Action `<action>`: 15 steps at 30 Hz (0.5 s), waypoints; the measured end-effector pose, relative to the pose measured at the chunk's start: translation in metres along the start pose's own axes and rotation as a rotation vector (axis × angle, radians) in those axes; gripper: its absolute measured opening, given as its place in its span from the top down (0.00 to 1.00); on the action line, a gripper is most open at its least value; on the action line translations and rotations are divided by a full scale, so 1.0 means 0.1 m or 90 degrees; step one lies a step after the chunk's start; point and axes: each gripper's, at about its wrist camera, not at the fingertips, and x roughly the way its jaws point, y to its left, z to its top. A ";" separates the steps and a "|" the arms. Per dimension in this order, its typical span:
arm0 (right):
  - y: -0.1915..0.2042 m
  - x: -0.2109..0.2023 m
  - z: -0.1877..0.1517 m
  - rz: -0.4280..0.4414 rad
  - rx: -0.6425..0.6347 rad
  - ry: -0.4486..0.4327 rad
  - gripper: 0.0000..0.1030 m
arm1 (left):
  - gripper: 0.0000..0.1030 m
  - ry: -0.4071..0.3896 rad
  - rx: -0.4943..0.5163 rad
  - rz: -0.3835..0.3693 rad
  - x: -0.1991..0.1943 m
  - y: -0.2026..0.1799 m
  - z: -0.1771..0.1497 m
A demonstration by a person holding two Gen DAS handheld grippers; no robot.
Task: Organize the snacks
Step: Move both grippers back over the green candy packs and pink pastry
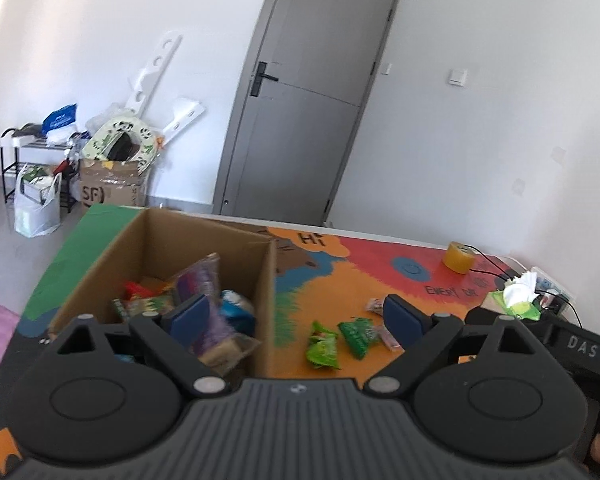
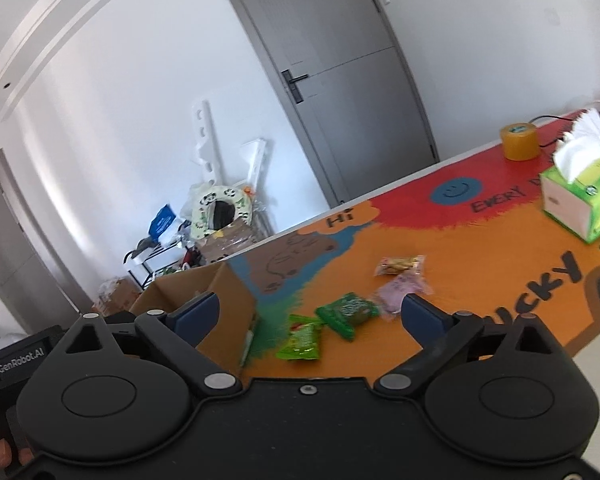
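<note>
Both the left gripper (image 1: 298, 316) and right gripper (image 2: 308, 312) hang released, empty, above a painted table (image 2: 480, 240). Several snacks (image 2: 346, 314) lie beside the box (image 1: 204, 240), which holds more, blurred. A grey door (image 1: 308, 92) stands behind.

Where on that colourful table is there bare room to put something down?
Bare patches: between the cardboard box and the snack packets, and between the packets and the tissue box. Inside the cardboard box it is crowded with snacks.

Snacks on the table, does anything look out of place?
Yes. Four packets lie loose on the table beside the cardboard box: two green packets, a pink one and a clear one. The rest are already inside the box.
</note>
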 end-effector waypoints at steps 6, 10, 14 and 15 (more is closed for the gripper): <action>-0.22 -0.08 -0.01 -0.019 0.014 -0.010 0.05 | 0.10 0.009 0.024 -0.031 0.13 -0.28 -0.07; -0.36 -0.10 0.00 -0.022 0.019 -0.015 0.05 | 0.12 0.015 0.033 -0.035 0.25 -0.40 -0.12; -0.48 -0.10 0.01 -0.019 0.015 -0.014 0.08 | 0.14 0.024 0.029 -0.022 0.37 -0.49 -0.16; -0.50 -0.10 0.01 -0.018 0.016 -0.014 0.08 | 0.15 0.026 0.030 -0.022 0.38 -0.51 -0.16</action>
